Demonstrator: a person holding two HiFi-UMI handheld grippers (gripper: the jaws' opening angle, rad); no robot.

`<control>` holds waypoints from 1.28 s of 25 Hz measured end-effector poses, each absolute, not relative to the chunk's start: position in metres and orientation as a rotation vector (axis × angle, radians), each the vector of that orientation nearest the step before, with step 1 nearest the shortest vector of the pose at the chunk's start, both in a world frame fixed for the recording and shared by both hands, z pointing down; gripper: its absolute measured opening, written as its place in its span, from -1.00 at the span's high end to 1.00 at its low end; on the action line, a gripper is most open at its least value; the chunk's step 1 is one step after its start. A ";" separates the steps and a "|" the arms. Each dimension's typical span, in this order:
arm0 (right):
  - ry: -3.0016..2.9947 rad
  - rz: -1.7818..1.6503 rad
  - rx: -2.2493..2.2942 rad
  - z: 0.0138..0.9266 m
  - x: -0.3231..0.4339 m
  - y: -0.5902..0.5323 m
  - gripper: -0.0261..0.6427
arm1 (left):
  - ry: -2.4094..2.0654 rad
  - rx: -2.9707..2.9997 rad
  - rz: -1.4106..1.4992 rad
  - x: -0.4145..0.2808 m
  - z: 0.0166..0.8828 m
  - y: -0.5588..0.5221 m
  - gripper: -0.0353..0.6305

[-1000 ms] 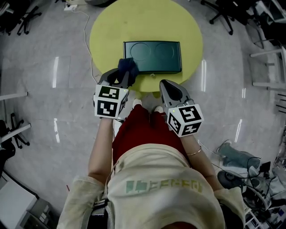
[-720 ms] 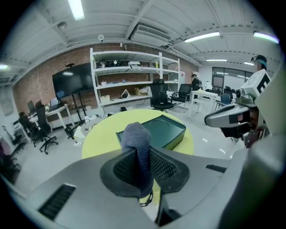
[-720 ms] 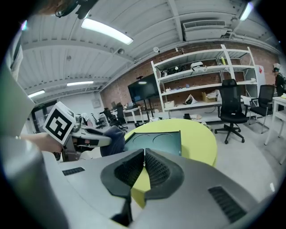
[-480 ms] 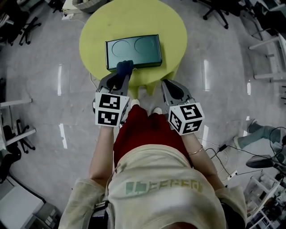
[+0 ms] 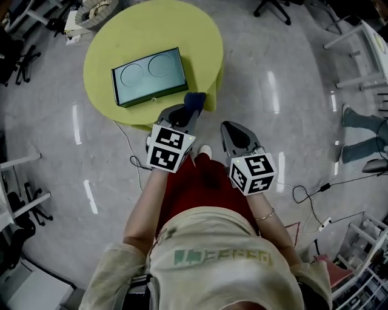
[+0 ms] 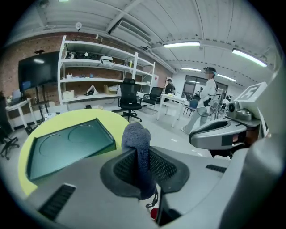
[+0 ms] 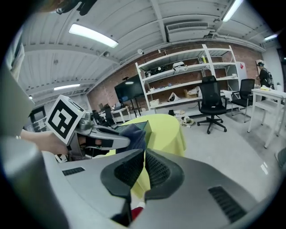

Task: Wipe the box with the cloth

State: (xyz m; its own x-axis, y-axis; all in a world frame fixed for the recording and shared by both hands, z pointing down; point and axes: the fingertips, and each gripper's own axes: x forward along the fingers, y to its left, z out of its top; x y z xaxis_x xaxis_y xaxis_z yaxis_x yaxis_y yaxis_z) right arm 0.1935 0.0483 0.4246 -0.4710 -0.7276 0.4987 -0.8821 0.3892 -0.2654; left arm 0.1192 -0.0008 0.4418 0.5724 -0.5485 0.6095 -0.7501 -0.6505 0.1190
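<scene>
A dark green box point(image 5: 148, 77) with two round recesses in its lid lies on the round yellow table point(image 5: 121, 36). My left gripper point(image 5: 189, 109) is shut on a dark blue cloth point(image 5: 195, 100). It hangs over the table's near right edge, apart from the box. In the left gripper view the cloth point(image 6: 137, 147) stands up between the pads, with the box point(image 6: 67, 145) to the left. My right gripper point(image 5: 231, 129) is shut with nothing in it, over the floor to the right. Its own view shows the cloth point(image 7: 134, 136) and the box's corner point(image 7: 139, 125) to its left.
Grey floor surrounds the table, with a cable point(image 5: 130, 160) trailing beneath it and another point(image 5: 315, 191) at right. Office chairs point(image 5: 273, 9) stand at the back, a basket point(image 5: 97, 9) at top left. A person point(image 6: 209, 96) stands among distant desks; shelving point(image 6: 98, 71) lines the wall.
The left gripper with the cloth has come off the box's front edge and now sits to the right of the box, by the table's edge. The whole view has shifted right.
</scene>
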 end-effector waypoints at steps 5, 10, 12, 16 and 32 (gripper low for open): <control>-2.295 0.773 1.393 0.440 0.199 0.048 0.81 | -1.022 2.399 0.742 0.129 0.470 -0.022 0.71; -2.265 0.794 1.337 0.455 0.194 0.036 0.81 | -1.066 2.309 0.702 0.117 0.495 -0.046 0.71; -2.261 0.794 1.310 0.462 0.183 0.029 0.81 | -1.084 2.280 0.691 0.103 0.505 -0.052 0.71; -2.263 0.790 1.258 0.467 0.141 0.014 0.81 | -1.125 2.228 0.665 0.051 0.512 -0.060 0.71; -2.326 0.725 1.057 0.467 0.022 -0.022 0.81 | -1.255 2.046 0.591 -0.090 0.517 -0.049 0.71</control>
State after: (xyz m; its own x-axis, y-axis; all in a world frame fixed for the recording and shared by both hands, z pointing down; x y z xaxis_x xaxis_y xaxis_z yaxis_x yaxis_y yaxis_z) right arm 0.0218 -0.0223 0.4665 -0.5858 -0.5296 0.6135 -0.7844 0.5609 -0.2648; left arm -0.0898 -0.0494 0.5169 0.4382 -0.6013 0.6682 -0.8981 -0.3242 0.2973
